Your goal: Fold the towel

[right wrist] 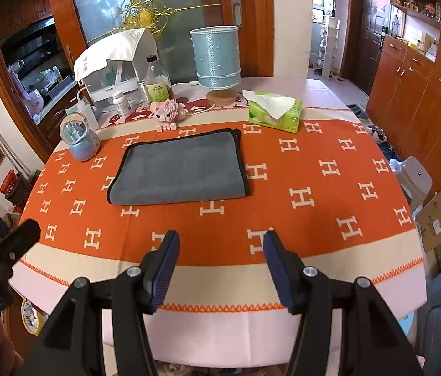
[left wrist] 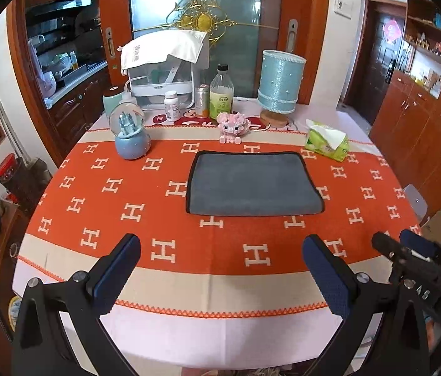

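Towel (left wrist: 253, 185): grey with a black edge, folded flat, lying on the orange cloth (left wrist: 101, 188) in the middle of the table, well apart from both grippers.

Left gripper (left wrist: 221, 244): jaws spread wide, nothing between them, held over the near edge of the table. Blue pads (left wrist: 117, 269) facing each other.

Right gripper (right wrist: 221, 241): jaws apart too, holding nothing, also over the near edge. Seen again at the right side of the left view.

Past the towel: a small pink pig toy (left wrist: 232, 123) just behind its far edge. A blue snow globe (left wrist: 129, 134) to the far left. A green tissue pack (left wrist: 327, 141) to the far right. A tall pale blue lamp (left wrist: 280, 84) behind the pig. A bottle with a yellow label (left wrist: 220, 94) beside the lamp.
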Demonstrator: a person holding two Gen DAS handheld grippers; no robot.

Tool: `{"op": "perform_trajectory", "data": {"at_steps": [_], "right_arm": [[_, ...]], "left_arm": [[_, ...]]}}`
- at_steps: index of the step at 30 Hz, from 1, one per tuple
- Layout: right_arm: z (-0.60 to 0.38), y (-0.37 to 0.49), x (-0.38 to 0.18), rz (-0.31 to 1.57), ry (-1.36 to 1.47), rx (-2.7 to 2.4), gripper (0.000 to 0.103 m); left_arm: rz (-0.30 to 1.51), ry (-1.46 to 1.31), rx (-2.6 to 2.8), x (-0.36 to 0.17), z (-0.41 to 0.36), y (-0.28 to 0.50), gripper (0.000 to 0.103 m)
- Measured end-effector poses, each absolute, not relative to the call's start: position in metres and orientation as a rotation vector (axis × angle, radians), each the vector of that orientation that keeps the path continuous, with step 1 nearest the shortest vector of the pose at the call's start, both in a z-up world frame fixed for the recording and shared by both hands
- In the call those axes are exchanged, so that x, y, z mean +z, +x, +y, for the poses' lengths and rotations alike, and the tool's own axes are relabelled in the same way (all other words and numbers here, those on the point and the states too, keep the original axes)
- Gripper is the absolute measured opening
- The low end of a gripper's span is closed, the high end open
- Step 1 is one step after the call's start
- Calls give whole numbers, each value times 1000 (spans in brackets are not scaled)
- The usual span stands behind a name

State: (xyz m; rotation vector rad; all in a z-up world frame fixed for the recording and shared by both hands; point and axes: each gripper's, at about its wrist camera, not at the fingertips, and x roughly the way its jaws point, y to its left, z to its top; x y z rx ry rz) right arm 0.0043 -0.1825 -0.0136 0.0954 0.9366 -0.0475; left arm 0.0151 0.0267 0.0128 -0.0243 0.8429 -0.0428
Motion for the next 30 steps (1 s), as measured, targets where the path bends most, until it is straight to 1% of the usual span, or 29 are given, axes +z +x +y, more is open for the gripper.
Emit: {"op": "perform_trajectory", "data": {"at_steps": [5, 9, 21, 30], "right_arm": [[-182, -12, -12, 912, 79, -58, 57], [-180, -21, -9, 889, 56, -69, 64], [-177, -28, -17, 897, 43, -73, 64], [-185, -30, -16, 894, 64, -95, 64]], "left_arm": [[839, -17, -21, 12, 26, 6, 102], [854, -17, -9, 9, 26, 2, 102], [872, 27, -34, -2, 11, -7, 102], [861, 14, -42, 1, 10, -6, 102]]}}
